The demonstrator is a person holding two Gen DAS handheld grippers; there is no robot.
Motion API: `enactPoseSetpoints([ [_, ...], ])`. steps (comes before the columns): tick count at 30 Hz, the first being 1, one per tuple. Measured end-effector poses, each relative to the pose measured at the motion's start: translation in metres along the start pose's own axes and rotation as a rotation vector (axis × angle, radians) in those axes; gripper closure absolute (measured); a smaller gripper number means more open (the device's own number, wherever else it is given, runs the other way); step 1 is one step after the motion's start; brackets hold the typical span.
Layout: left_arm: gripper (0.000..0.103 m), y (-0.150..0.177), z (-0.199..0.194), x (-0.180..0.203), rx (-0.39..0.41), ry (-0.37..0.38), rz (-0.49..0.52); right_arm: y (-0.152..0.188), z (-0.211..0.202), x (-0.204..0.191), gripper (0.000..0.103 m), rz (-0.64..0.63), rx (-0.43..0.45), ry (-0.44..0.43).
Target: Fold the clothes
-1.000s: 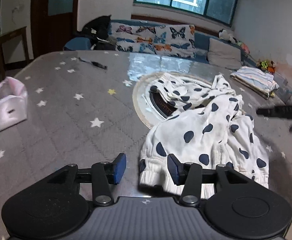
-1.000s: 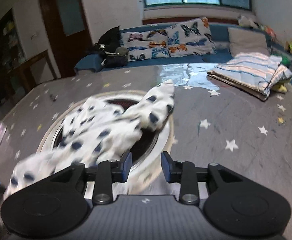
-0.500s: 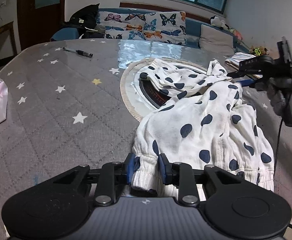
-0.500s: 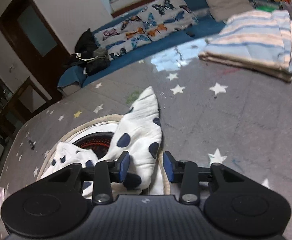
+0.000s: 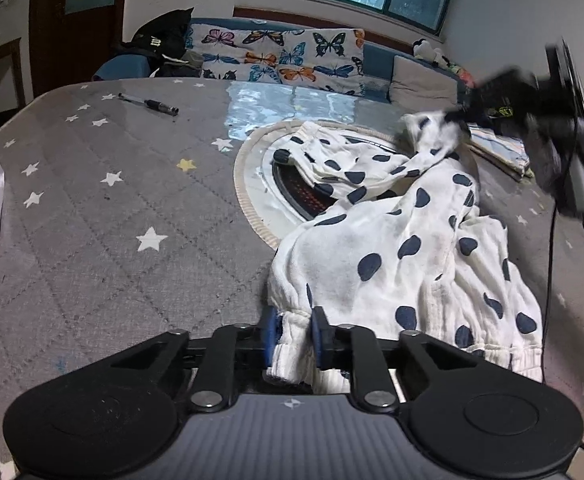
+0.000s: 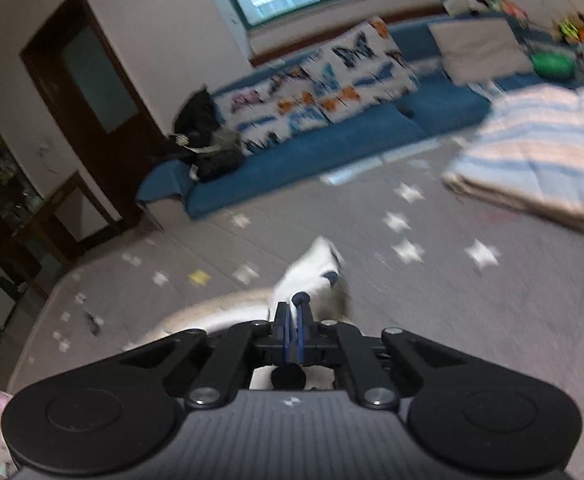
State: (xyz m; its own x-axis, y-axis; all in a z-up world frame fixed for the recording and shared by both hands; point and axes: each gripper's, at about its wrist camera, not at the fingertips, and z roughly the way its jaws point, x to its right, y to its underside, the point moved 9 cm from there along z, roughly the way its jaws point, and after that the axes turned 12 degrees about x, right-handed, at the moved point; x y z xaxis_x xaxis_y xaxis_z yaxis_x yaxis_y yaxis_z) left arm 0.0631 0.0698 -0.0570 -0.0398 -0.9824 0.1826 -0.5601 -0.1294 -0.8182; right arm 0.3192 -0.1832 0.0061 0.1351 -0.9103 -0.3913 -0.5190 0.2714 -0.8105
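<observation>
Both grippers clamp the spotted garment [image 5: 392,248] — left gripper [image 5: 294,334], right gripper [image 6: 294,322]

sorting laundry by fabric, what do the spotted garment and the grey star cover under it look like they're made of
Spotted garment: likely soft, matte cotton-type cloth; it crumples into loose folds and has a gathered elastic hem pinched in the left gripper. Star cover: seemingly quilted fabric, with stitched diamond lines, under a glossy clear sheet that reflects the window.

One spotted garment [image 5: 392,248], one pen [image 5: 147,103], two tools [image 5: 294,334]
</observation>
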Motion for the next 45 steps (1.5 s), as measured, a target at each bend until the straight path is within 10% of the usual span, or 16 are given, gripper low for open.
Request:
enactPoseSetpoints([
  [18,0.093,0.018,-0.059,-0.022,0.025,-0.008,-0.094,0.015,-0.017,-0.268,0.086,-0.274,-0.012,-0.494],
  [30,0.093,0.034,-0.065,-0.030,-0.021,0.005,-0.093,0.049,0.059,-0.151,0.083,-0.429,-0.199,-0.096],
  [45,0.093,0.034,-0.061,-0.034,-0.066,-0.001,-0.093,0.095,0.112,-0.123,0.067,-0.489,-0.301,-0.133],
])
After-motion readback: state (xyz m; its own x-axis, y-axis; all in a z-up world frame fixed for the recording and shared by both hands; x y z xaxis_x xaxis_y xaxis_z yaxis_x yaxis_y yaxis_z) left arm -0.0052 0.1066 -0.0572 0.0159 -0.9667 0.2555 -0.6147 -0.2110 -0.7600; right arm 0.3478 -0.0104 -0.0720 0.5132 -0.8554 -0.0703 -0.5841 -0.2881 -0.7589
